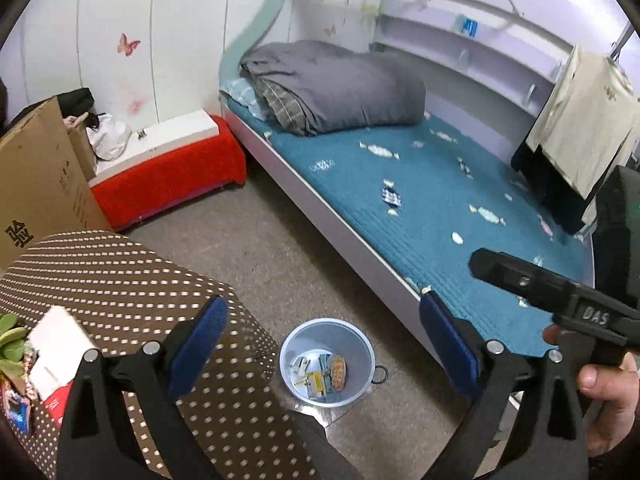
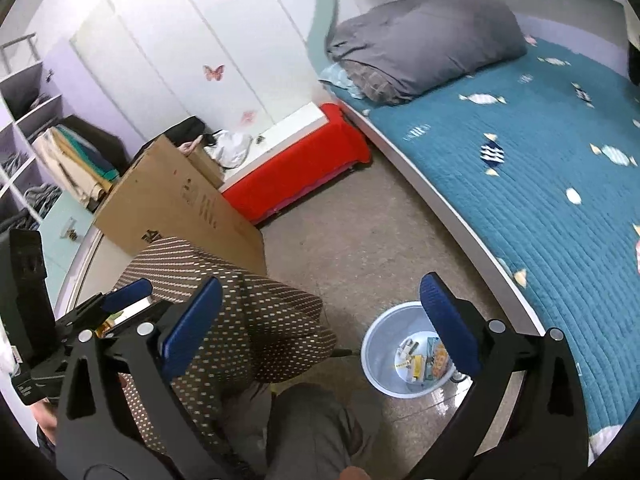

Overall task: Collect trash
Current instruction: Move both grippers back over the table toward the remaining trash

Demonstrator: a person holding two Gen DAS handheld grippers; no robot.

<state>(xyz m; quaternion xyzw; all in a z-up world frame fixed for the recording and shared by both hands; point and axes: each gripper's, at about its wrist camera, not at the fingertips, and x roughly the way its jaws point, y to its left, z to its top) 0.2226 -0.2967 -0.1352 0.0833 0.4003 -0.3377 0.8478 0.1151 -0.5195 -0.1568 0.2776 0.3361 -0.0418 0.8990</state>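
Observation:
A pale blue-grey waste bin [image 1: 304,340] stands on the floor between the table and the bed, with several packets and wrappers [image 1: 320,374] lying in its bottom. My left gripper [image 1: 324,336] hovers above it, open, nothing between its blue pads [image 1: 200,336]. In the right wrist view the same bin [image 2: 382,340] sits low right, and my right gripper [image 2: 320,324] is open and empty, its right pad [image 2: 448,320] overlapping the bin's rim. On the table's left corner lie a white box [image 1: 60,344], a green plant [image 1: 10,340] and coloured packs [image 1: 16,408].
A table under a brown dotted cloth [image 1: 140,280] fills the left. A bed with a teal cover [image 1: 420,200] and a grey duvet [image 1: 340,84] runs along the right. A cardboard box [image 2: 180,204], a red-covered bench [image 2: 304,160] and the person's trouser leg [image 2: 312,420] crowd the floor.

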